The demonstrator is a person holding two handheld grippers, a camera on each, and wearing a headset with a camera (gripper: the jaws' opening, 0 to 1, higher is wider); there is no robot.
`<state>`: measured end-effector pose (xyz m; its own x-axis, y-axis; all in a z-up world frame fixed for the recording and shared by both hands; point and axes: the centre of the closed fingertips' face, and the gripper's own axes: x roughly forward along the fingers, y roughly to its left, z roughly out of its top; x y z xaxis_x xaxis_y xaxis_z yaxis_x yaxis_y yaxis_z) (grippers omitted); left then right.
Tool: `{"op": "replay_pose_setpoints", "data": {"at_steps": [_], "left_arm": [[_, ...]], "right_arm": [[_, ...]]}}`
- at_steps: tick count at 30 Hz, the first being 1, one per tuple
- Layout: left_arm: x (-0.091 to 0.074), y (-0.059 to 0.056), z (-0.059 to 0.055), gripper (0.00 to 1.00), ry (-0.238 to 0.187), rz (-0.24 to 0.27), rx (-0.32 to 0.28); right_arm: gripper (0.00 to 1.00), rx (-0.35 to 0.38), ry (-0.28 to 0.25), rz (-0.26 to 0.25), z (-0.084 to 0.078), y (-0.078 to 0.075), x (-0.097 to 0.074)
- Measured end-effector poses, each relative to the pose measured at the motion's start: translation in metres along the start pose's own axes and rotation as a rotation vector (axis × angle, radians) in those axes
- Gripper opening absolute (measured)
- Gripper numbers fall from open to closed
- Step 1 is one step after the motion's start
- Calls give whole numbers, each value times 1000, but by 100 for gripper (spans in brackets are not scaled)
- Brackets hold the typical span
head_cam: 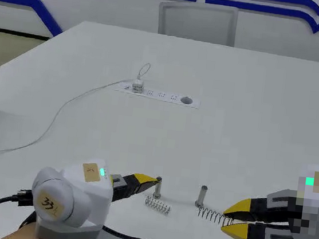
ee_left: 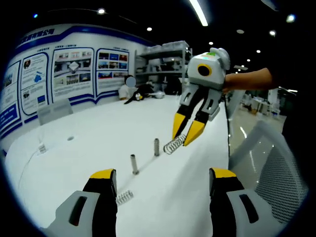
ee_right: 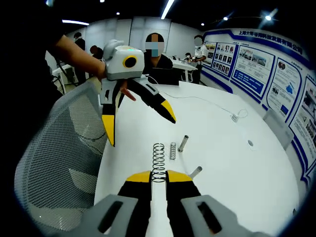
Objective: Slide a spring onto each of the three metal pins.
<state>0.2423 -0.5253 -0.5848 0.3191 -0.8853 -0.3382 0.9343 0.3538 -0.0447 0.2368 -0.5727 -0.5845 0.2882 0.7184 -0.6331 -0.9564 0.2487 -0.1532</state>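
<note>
Spring clamped in the right tool

The right tool's jaws are closed on one end of the spring. The coil stretches left from them along the white desk, and its free end is just beside the base of the right pin. A second spring lies loose on the desk, just near of the left pin. The left tool is wide open around that spot, gripping nothing. Both pins stand upright.
</note>
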Motion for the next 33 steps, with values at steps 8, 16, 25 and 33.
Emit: {"op": "replay_pose_setpoints", "data": {"at_steps": [8,16,25,33], "left_arm": [[7,-14,8,58,-13,-66,13],[6,-21,8,42,-15,-106,12],[8,-27,8,28,-4,-141,22],[9,-28,9,19,5,-151,37]], "right_arm": [[11,-42,11,55,8,14,7],[11,-64,17,88,9,21,10],[11,-75,15,102,11,24,10],[11,-82,11,111,12,26,9]]}}
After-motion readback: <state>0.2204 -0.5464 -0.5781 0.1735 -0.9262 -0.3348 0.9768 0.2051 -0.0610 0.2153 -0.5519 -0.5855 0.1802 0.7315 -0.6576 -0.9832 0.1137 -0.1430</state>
